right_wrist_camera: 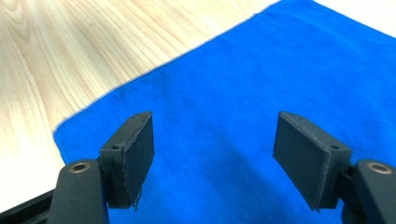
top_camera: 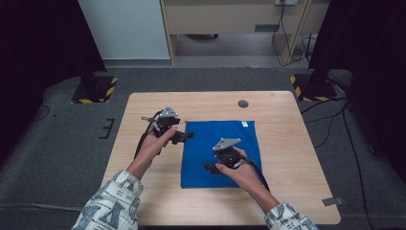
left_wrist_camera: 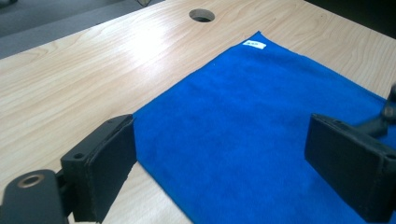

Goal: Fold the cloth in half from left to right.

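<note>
A blue cloth (top_camera: 225, 143) lies flat on the wooden table (top_camera: 292, 191), with a small white tag (top_camera: 244, 124) at its far right corner. My left gripper (top_camera: 189, 135) hovers at the cloth's far left corner, pointing right. In the left gripper view its jaws stand wide apart over the cloth (left_wrist_camera: 261, 116), so the left gripper (left_wrist_camera: 224, 158) is open and holds nothing. My right gripper (top_camera: 208, 167) is over the cloth's near left part and points left. In the right gripper view the right gripper (right_wrist_camera: 212, 144) is open above the cloth (right_wrist_camera: 261, 70), near its corner.
A round cable hole (top_camera: 243, 103) sits in the tabletop behind the cloth. Bare wood surrounds the cloth on all sides. On the floor, black stand bases with yellow stripes (top_camera: 95, 88) (top_camera: 313, 86) flank the table's far corners, and cables run at the right.
</note>
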Demonstrator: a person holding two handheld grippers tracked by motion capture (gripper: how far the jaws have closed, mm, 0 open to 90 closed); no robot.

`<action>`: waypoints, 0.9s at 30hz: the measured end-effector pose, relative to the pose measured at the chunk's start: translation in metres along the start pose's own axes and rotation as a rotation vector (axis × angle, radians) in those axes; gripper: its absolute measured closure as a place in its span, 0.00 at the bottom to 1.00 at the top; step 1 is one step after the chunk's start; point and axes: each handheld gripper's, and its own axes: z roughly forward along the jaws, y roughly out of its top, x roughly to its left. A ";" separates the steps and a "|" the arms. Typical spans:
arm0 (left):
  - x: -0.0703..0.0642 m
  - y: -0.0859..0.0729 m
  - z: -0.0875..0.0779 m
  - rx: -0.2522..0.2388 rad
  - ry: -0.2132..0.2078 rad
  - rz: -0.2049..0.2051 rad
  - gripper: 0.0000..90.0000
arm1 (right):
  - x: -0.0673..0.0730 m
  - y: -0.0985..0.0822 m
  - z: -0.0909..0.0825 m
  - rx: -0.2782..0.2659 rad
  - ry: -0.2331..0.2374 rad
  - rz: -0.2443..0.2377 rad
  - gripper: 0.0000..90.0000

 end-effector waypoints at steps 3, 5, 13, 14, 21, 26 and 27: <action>0.001 0.007 0.006 0.017 0.004 0.025 0.10 | 0.004 0.004 0.008 0.011 0.010 0.011 0.30; 0.003 0.011 0.008 0.015 0.002 0.019 0.10 | 0.006 0.006 0.011 0.013 0.026 0.008 0.30; -0.001 0.014 0.003 -0.001 0.022 0.013 0.10 | 0.025 0.009 0.020 0.029 0.049 -0.043 0.41; -0.002 0.014 0.002 -0.004 0.025 0.010 0.10 | 0.029 0.010 0.022 0.028 0.048 -0.051 0.44; 0.001 0.013 0.000 0.008 0.014 0.007 0.10 | 0.050 0.013 0.029 0.018 0.081 -0.082 0.60; 0.003 0.012 0.000 0.030 0.030 0.011 0.10 | 0.057 0.015 0.032 0.009 0.098 -0.090 0.71; 0.003 0.012 0.000 0.028 0.032 0.007 0.10 | 0.058 0.015 0.032 0.008 0.096 -0.089 0.73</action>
